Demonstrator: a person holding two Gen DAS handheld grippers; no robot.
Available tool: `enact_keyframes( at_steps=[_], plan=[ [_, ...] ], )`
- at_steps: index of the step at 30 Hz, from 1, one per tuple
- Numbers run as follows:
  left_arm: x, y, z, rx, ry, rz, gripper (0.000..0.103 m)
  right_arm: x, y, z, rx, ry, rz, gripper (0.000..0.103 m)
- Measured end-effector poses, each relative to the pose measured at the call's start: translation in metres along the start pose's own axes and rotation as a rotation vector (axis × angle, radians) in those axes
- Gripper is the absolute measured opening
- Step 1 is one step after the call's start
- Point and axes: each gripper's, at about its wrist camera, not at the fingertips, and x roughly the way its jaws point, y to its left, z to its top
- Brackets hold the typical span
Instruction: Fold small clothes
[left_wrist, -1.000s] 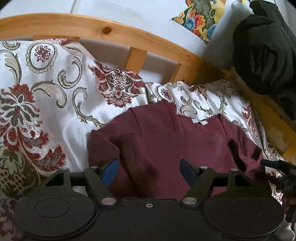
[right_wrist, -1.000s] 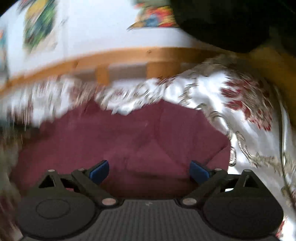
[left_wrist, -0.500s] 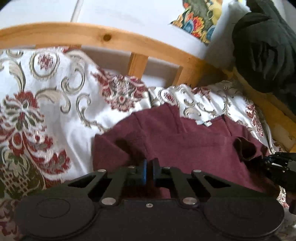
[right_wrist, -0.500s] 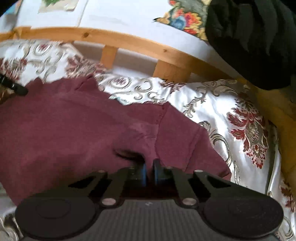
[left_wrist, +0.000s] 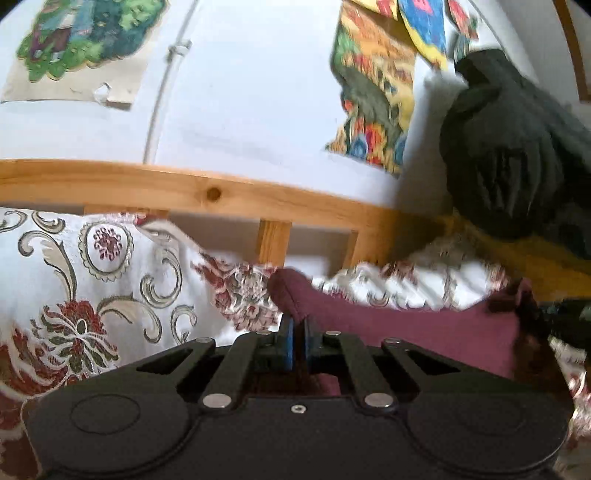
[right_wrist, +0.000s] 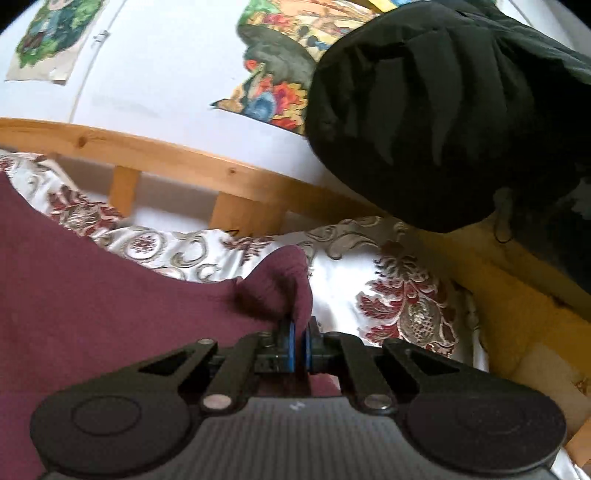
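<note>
1. Left gripper (left_wrist: 297, 332) and right gripper (right_wrist: 298, 334) each pinch a raised fold of the maroon garment (left_wrist: 406, 328)
2. Garment stretches between them above the floral bedspread (left_wrist: 92, 280)
3. Wooden bed rail (left_wrist: 184, 188) far; white wall (left_wrist: 240, 92) behind; dark bundle (right_wrist: 424, 110) far right

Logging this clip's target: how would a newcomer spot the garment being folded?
Start at the wooden bed rail and drop to the floral bedspread. The maroon top lies there, pinched by both grippers. It is the only plain, single-coloured cloth on that patterned cover.
</note>
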Motion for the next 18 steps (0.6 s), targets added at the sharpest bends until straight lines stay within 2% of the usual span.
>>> enact_keyframes(
  at_steps=[2, 5, 10, 13, 15, 16, 17, 18],
  plan=[
    [0.012, 0.004, -0.006, -0.009, 0.073, 0.018, 0.005, 0.013, 0.001, -0.004, 0.007, 0.047, 0.002, 0.006],
    [0.021, 0.014, -0.018, -0.079, 0.142, 0.026, 0.005, 0.032, 0.002, -0.015, 0.04, 0.109, 0.025, 0.006],
    [0.025, 0.019, -0.022, -0.081, 0.165, 0.034, 0.005, 0.045, 0.004, -0.027, 0.047, 0.162, 0.033, 0.006],
    [0.032, 0.019, -0.027, -0.083, 0.216, 0.028, 0.006, 0.048, 0.004, -0.029, 0.057, 0.191, 0.055, 0.01],
    [0.033, 0.02, -0.029, -0.099, 0.23, 0.02, 0.008, 0.046, 0.0, -0.03, 0.081, 0.198, 0.085, 0.026],
    [0.033, 0.021, -0.029, -0.108, 0.233, 0.013, 0.009, 0.044, -0.002, -0.03, 0.09, 0.199, 0.092, 0.048],
    [0.033, 0.021, -0.029, -0.117, 0.237, 0.009, 0.013, 0.04, -0.005, -0.03, 0.096, 0.198, 0.096, 0.065],
    [0.033, 0.021, -0.029, -0.122, 0.24, 0.012, 0.018, 0.036, -0.009, -0.03, 0.103, 0.191, 0.102, 0.069]
  ],
)
